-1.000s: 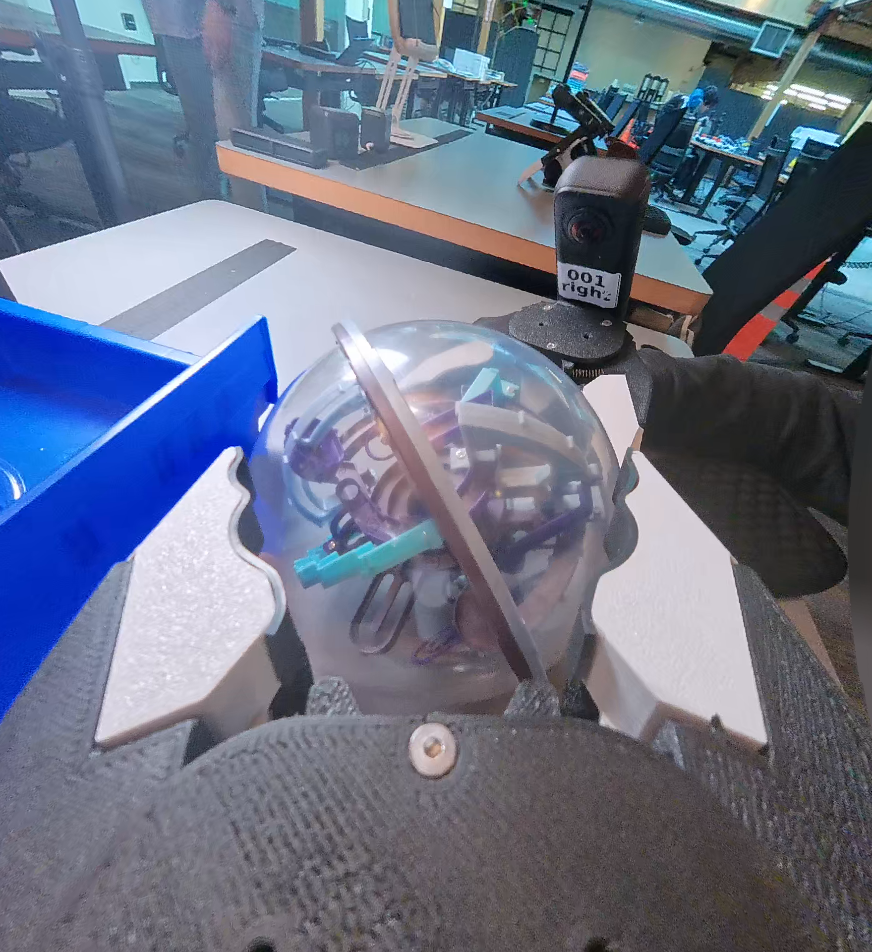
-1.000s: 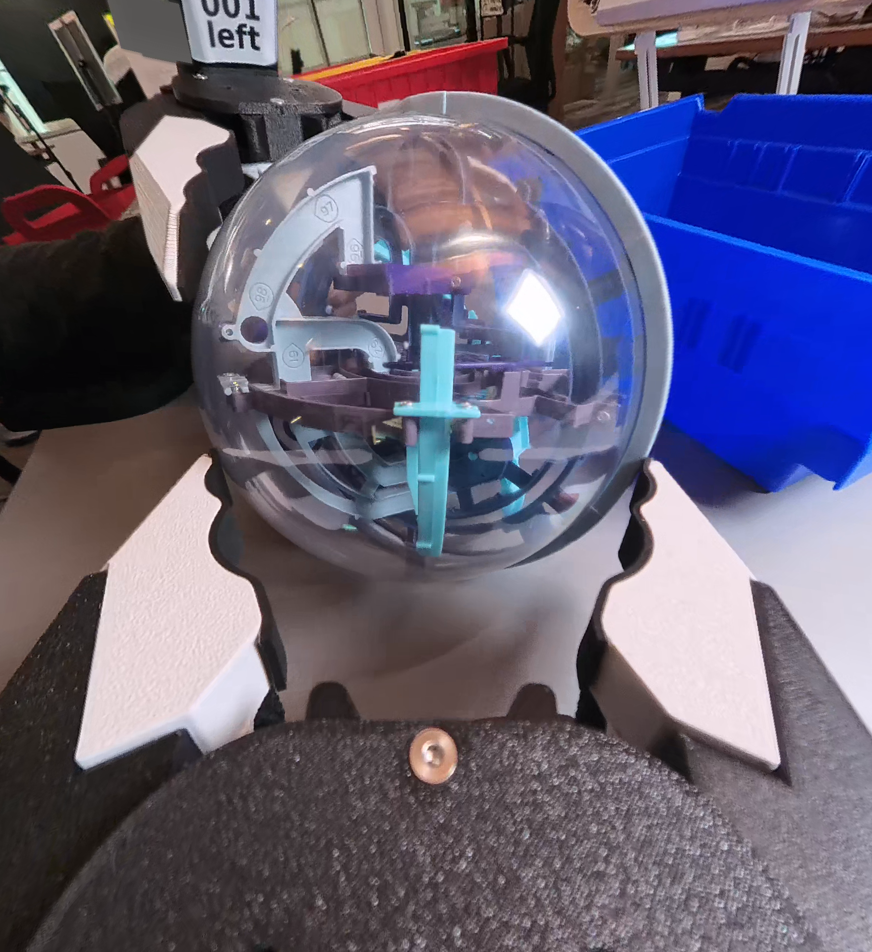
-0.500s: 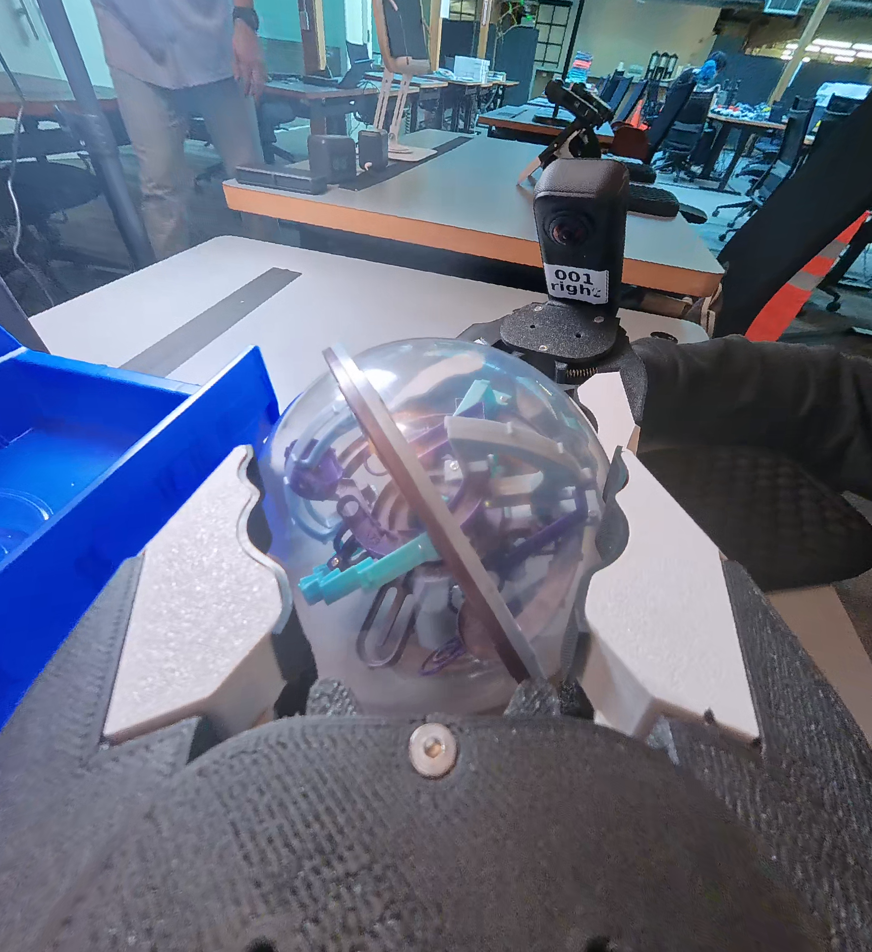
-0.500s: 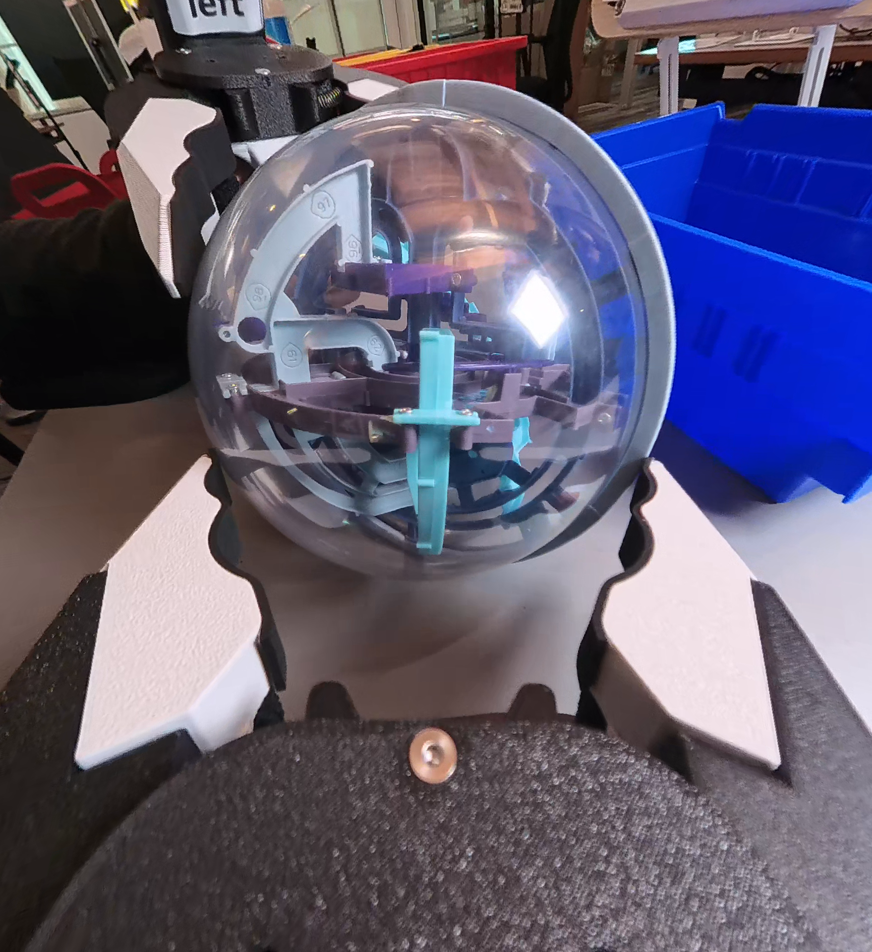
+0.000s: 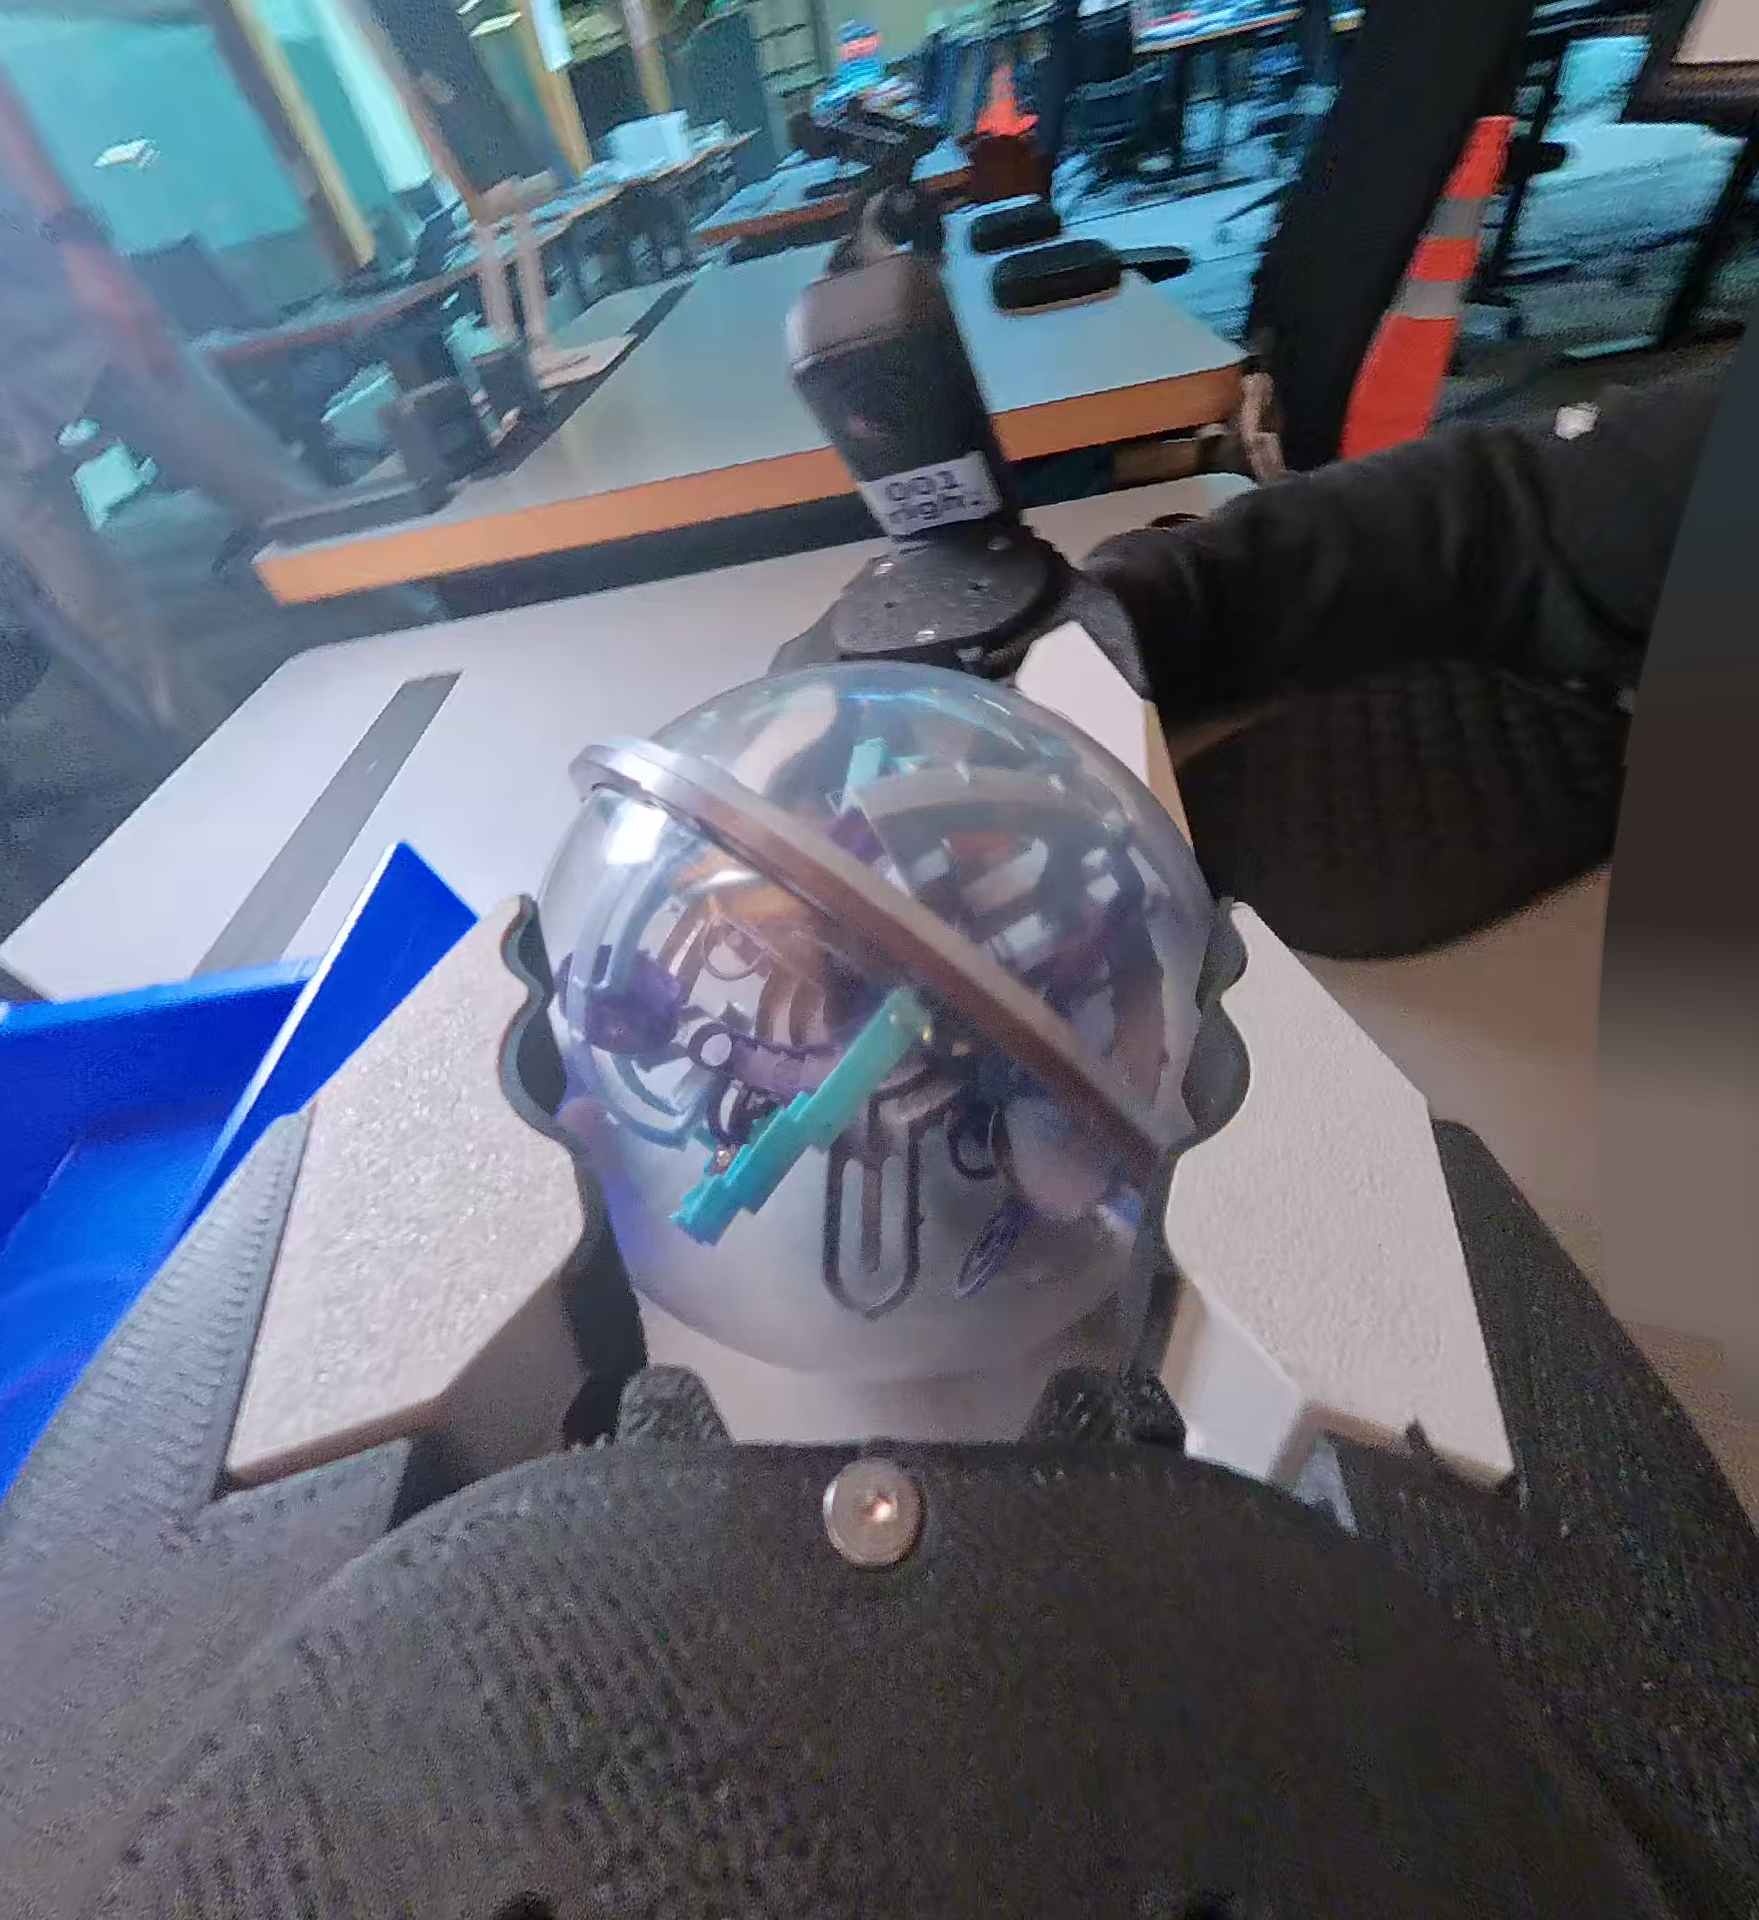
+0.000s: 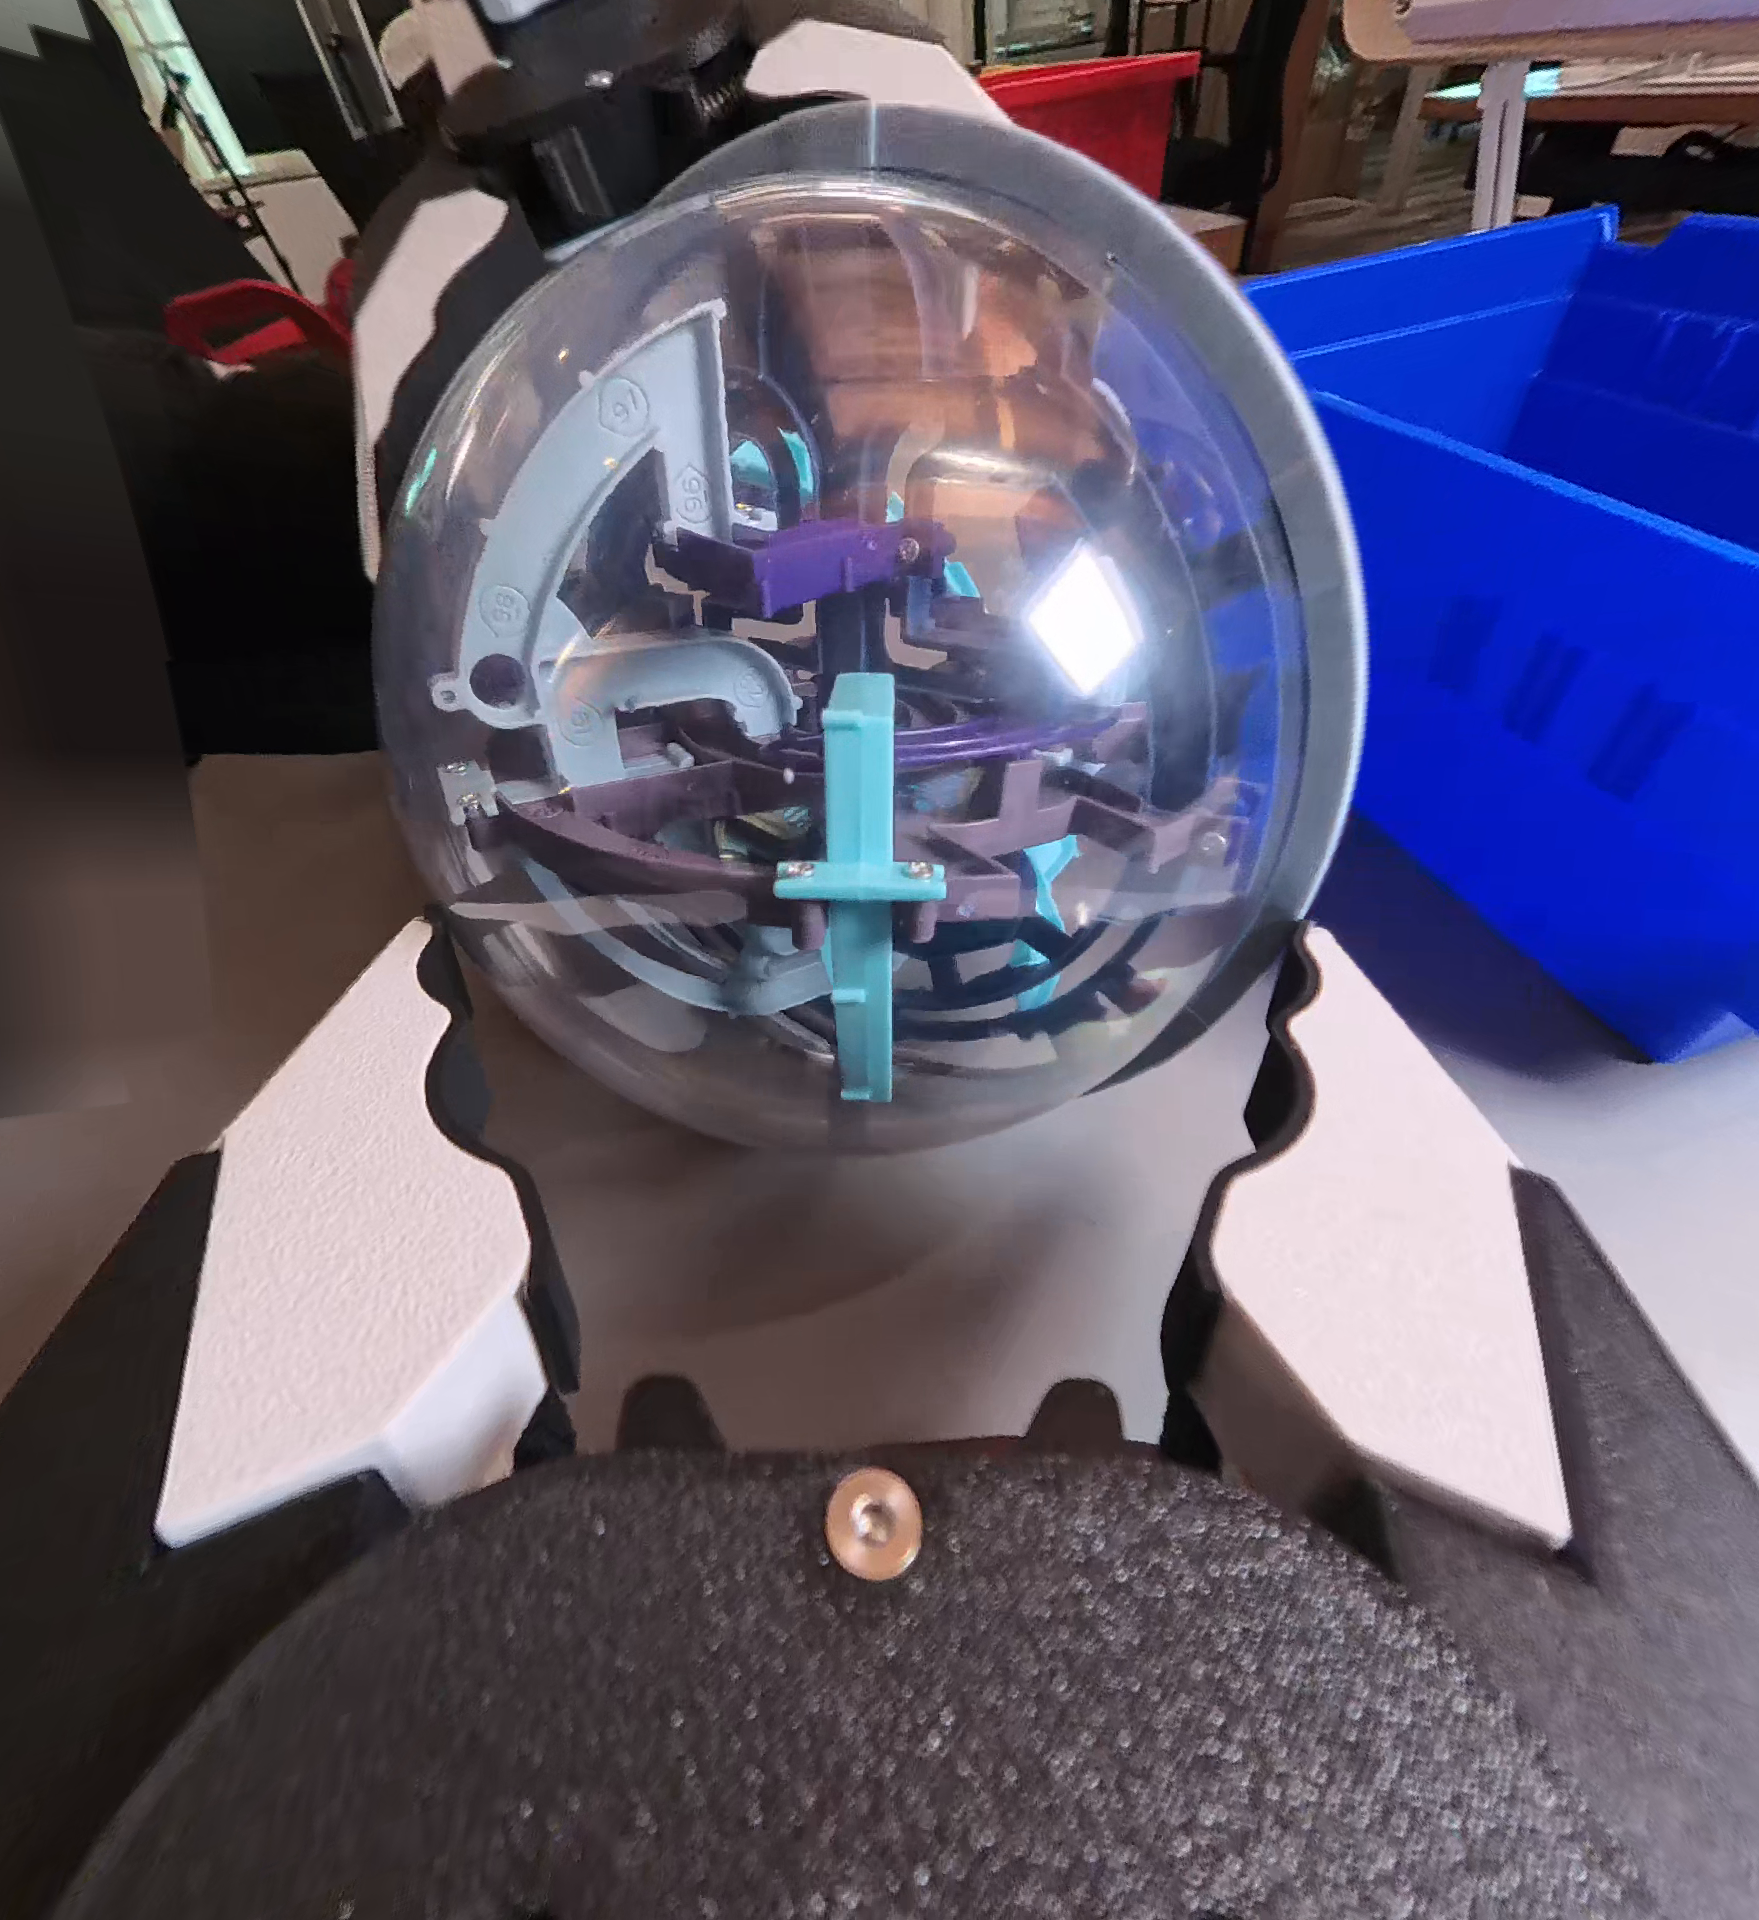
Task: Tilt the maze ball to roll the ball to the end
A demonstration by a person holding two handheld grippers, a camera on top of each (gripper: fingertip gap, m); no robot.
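Note:
The maze ball (image 5: pixel 854 1039) is a clear sphere with a grey ring around its middle and purple, teal and grey tracks inside. My left gripper (image 5: pixel 870 920) is shut on it, one white finger (image 5: pixel 418 1143) on each side. My right gripper (image 6: pixel 864 935) is shut on the opposite half of the ball (image 6: pixel 854 644) and faces the left one. The right gripper's camera (image 5: pixel 885 395) shows behind the ball in the left wrist view. The ball is held just above the white table (image 6: pixel 854 1299). I cannot pick out the small rolling ball for sure.
A blue bin (image 5: pixel 75 1143) stands close to the ball's left and also shows in the right wrist view (image 6: pixel 1581 727). A black-gloved hand (image 5: pixel 1374 582) holds the right gripper. Behind are a red bin (image 6: pixel 1093 114), an orange-edged table (image 5: pixel 698 416) and an orange cone (image 5: pixel 1415 301).
Both grippers have tilted the ball. In the left wrist view the grey ring has swung from a steep slant to a flatter one and the room leans. The grips have not changed.

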